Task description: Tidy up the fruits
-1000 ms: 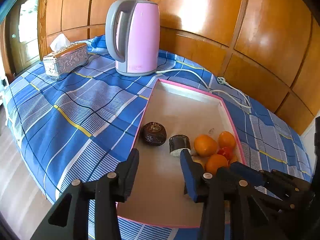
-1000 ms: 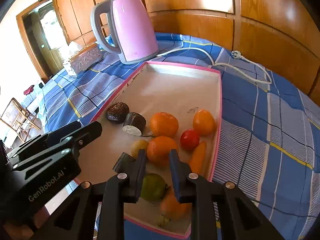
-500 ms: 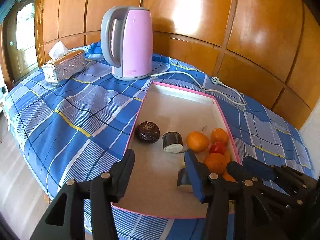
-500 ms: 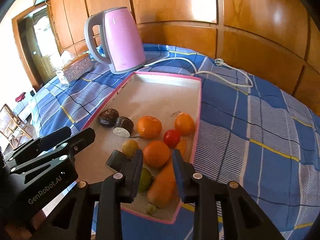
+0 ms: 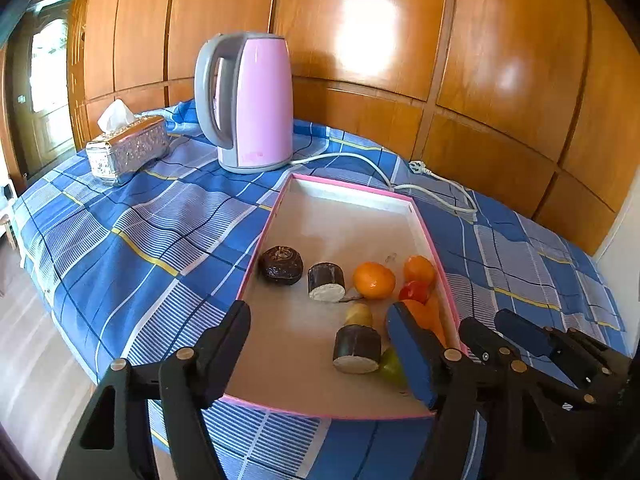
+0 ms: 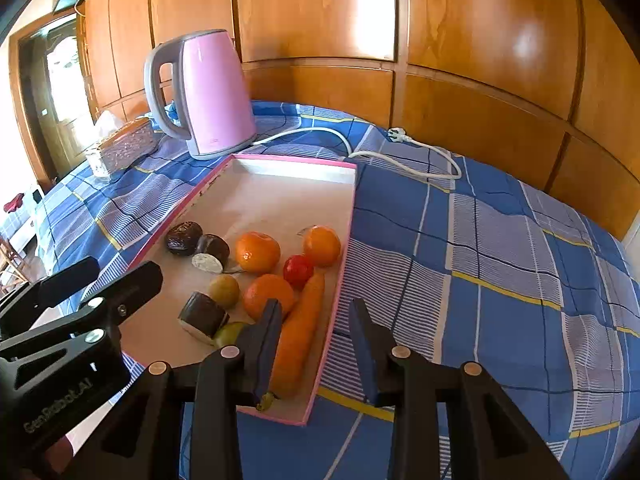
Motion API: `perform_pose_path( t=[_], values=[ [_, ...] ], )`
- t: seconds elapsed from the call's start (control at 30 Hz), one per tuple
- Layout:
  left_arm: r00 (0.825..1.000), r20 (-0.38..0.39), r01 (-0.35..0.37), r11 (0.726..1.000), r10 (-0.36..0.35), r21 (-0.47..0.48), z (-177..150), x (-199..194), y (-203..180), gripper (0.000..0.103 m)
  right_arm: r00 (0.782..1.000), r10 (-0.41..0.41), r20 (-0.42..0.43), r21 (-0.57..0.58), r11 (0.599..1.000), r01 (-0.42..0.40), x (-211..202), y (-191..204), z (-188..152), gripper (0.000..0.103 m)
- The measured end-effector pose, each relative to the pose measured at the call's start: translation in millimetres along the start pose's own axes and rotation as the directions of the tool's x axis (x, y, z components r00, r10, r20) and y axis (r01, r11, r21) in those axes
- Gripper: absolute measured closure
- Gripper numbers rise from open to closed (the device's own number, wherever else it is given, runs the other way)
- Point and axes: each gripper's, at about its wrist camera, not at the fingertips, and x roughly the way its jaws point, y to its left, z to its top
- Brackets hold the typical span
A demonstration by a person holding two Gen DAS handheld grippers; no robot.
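A pink-rimmed tray [image 5: 348, 200] [image 6: 288, 172] lies on the blue checked cloth. In it are three oranges [image 6: 257, 251], a red tomato [image 6: 298, 270], a carrot [image 6: 300, 332], a yellow-green fruit [image 6: 225, 289], a green fruit [image 6: 228, 334] and dark brown pieces [image 5: 281, 265] [image 5: 357, 348]. My left gripper [image 5: 320, 344] is open and empty above the tray's near end. My right gripper [image 6: 316, 340] is open and empty above the tray's near right rim, beside the carrot.
A pink electric kettle [image 5: 252, 100] [image 6: 204, 92] stands behind the tray, its white cord and plug [image 6: 400, 152] trailing right. A silver tissue box [image 5: 128, 148] sits at the far left. Wooden wall panels close the back. The table edge and floor lie left.
Both grippers have pulled back and risen from the tray. The right gripper has opened wider and shifted right, off the green fruit to the tray's right rim.
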Motion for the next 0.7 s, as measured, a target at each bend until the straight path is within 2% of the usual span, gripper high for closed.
perform_pose_path(
  t=[0.7],
  values=[
    [1.0, 0.007, -0.006, 1.0, 0.006, 0.011, 0.1, -4.2, -1.7, 0.024, 1.0, 0.001, -0.001, -0.004, 1.0, -0.001, -4.2, 0.4, -3.7, 0.068]
  ],
)
